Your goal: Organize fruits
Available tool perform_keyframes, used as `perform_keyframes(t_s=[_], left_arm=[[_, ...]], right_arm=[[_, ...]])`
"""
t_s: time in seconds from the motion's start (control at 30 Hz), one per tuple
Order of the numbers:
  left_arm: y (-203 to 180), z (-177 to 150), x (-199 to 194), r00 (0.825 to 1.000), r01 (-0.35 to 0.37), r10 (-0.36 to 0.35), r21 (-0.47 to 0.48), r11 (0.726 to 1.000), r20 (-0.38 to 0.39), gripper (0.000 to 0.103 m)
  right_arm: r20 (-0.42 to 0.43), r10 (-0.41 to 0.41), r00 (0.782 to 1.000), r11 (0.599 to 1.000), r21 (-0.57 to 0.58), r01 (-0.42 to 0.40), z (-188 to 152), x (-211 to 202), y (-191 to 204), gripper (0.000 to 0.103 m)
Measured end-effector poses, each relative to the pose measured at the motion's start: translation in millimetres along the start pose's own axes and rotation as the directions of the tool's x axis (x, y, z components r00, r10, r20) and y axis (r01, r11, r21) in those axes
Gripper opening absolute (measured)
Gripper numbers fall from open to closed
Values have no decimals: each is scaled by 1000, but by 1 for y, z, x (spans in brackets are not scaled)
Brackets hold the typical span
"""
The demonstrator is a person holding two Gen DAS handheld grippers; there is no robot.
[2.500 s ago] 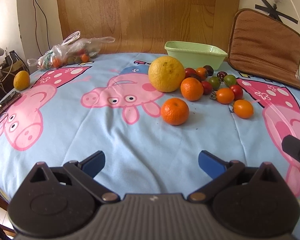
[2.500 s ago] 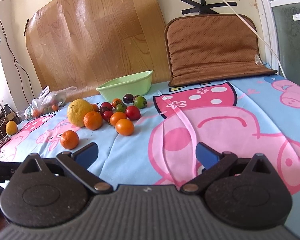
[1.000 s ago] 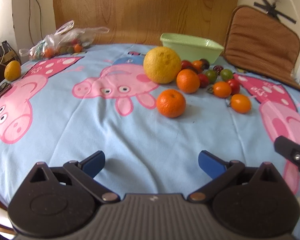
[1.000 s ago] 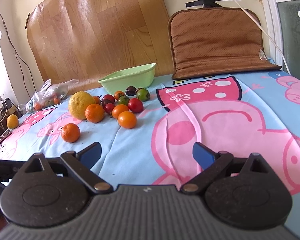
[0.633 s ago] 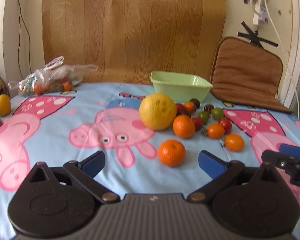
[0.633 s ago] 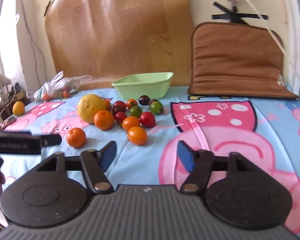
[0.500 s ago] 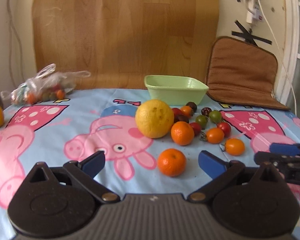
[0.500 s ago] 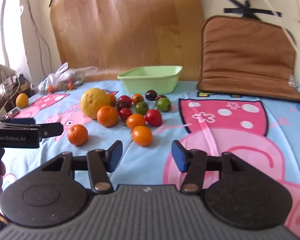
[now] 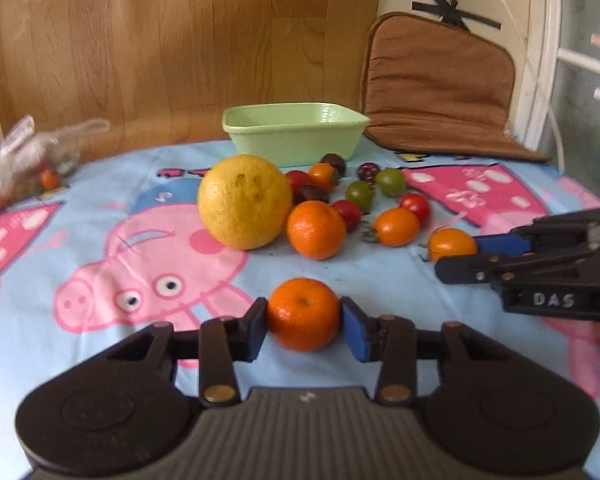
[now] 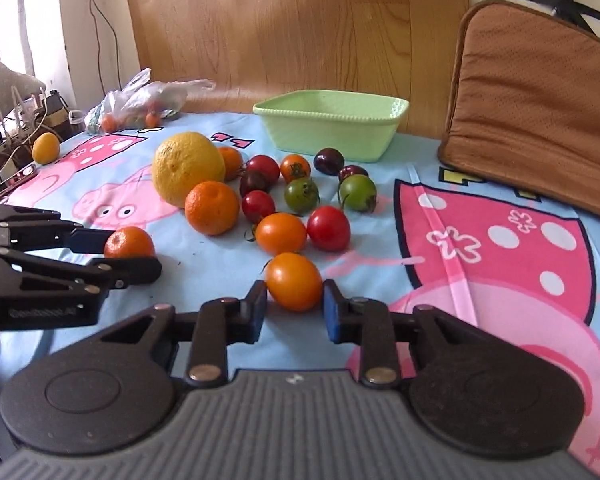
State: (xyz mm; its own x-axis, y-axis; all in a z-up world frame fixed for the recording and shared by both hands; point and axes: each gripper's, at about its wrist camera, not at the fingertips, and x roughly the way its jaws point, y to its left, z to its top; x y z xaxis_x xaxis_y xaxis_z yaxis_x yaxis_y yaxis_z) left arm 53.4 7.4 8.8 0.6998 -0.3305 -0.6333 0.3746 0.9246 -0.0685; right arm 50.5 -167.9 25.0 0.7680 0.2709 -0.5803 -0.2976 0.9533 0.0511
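Note:
A tangerine (image 9: 303, 312) lies on the blue cartoon cloth between the pads of my left gripper (image 9: 304, 324). Its jaws are closing and both pads touch the fruit. An orange tomato (image 10: 294, 280) sits between the pads of my right gripper (image 10: 294, 312), whose jaws are also closing and touching it. Behind these lie a big yellow citrus (image 9: 244, 200), a second tangerine (image 9: 316, 230) and several small red, green, orange and dark tomatoes (image 10: 328, 227). The pale green bowl (image 9: 296, 136) stands empty at the back. Each gripper shows in the other's view at the side.
A brown cushion (image 9: 440, 88) leans on the wall at the back right, beside a wooden board (image 9: 180, 40). A plastic bag of small fruit (image 10: 140, 104) and a lone yellow fruit (image 10: 46, 147) lie at the far left, near cables and the table's edge.
Both grippers have moved forward to the fruit and gone from wide open to narrow. The left now grips the tangerine, the right the orange tomato.

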Motion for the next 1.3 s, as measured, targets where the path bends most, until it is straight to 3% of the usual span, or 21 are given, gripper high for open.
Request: perform_keyframes(t_s=[0.1,0.3,0.43,0.57,0.77,0.87,0.97,1.13,1.3], left_arm=[[3,22,-9,998,56,-56,-11,998,39,38],[9,123,23,990,48,-50,19,999,133,38],[16,181,90,998,17,-18,12,1000,68,38],[29,203,144,999,-11,10,-14,1000,-39,39],[35,205,179,989,-55,53,-16,998,-138,41],[31,208,167,994,-56,54,-14,998,-98,48],[30,202,126,1000,-8,8,-36,999,-12,48],[19,138,34,987,72,-72,1,997,147,48],[4,64,3,991,53,-54,9,999,121,47]], right_arm=[[64,35,997,999,12,-35,8,-17,-8,32],[185,13,983,998,57,-24,79,-6,-44,32],[163,25,986,996,78,-38,124,44,-68,32],[105,18,994,999,33,-22,144,92,-72,32],[43,7,999,1000,6,-7,146,128,-74,33],[55,11,998,1000,18,-12,145,123,-77,33],[88,14,996,999,32,-17,142,103,-82,33],[127,103,986,993,39,-109,96,35,-78,33],[116,139,983,990,-19,-138,36,-7,-46,33]])
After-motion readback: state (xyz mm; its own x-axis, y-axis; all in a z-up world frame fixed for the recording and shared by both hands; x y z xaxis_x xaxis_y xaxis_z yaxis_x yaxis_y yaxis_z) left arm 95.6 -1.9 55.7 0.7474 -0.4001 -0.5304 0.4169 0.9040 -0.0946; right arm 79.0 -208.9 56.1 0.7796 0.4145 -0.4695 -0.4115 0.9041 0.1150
